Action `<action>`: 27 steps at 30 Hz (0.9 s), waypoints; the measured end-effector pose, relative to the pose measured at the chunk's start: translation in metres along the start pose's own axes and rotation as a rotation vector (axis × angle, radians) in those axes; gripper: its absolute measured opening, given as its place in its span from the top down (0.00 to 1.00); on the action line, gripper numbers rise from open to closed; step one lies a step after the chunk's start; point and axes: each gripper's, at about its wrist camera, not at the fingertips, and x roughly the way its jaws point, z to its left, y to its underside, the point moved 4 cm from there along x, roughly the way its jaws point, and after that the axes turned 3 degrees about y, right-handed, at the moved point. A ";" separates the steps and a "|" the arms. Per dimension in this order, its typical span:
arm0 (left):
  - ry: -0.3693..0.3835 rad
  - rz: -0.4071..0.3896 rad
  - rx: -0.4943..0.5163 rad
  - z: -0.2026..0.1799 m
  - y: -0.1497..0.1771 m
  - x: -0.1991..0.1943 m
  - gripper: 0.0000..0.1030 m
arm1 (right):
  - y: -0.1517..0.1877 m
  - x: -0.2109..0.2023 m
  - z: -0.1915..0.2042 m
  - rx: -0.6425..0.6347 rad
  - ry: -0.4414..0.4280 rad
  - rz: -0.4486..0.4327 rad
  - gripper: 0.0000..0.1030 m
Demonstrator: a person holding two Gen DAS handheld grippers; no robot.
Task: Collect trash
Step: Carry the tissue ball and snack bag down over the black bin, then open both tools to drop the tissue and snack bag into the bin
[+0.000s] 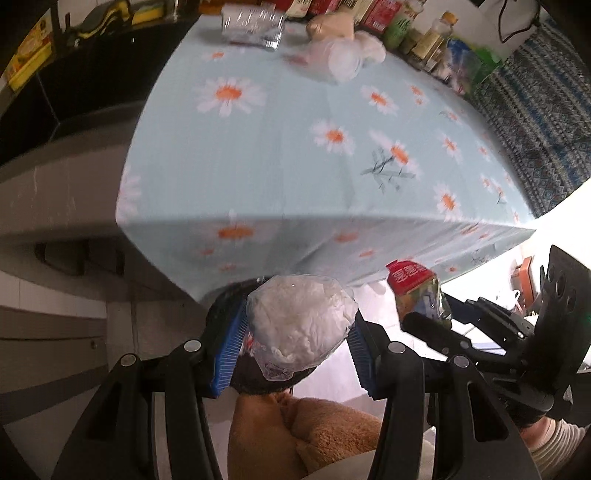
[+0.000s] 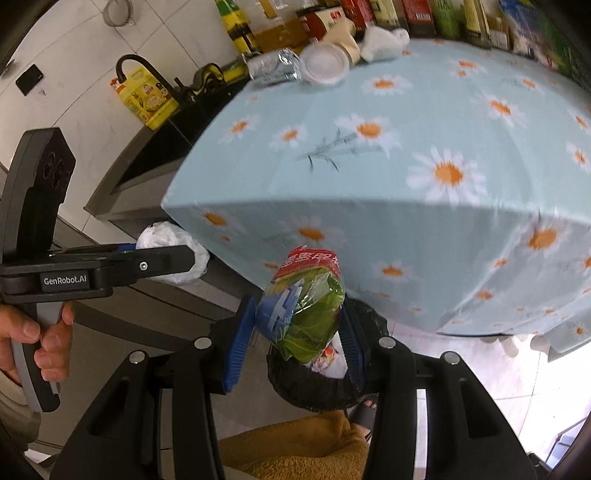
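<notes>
My left gripper [image 1: 295, 347] is shut on a crumpled clear bag with white stuff inside [image 1: 301, 325], held in front of the table's near edge above a black bin [image 1: 266, 384]. My right gripper [image 2: 295, 332] is shut on a crushed red, green and blue snack wrapper [image 2: 306, 310], held over the same black bin [image 2: 317, 387]. The wrapper also shows in the left wrist view [image 1: 417, 291], and the white bag in the right wrist view [image 2: 173, 254]. More trash lies at the table's far end: a clear plastic pack [image 1: 253, 27], a plastic cup [image 1: 341, 61] and white wads [image 2: 384, 42].
The table wears a light-blue daisy cloth [image 1: 295, 147]. Bottles and cartons [image 2: 406, 14] line its far edge. A black counter with a sink and a yellow oil bottle [image 2: 147, 99] stands to the left. A patterned blue fabric [image 1: 535, 122] is at right. A tan plush garment [image 1: 295, 435] is below.
</notes>
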 end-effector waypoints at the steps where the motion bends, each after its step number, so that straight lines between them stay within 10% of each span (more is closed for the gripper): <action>1: -0.005 0.011 0.001 0.002 0.003 0.004 0.51 | 0.002 0.002 -0.002 0.004 0.000 0.007 0.56; 27: 0.008 0.170 -0.099 0.037 0.040 0.100 0.51 | 0.072 0.090 -0.020 0.089 -0.015 0.247 0.55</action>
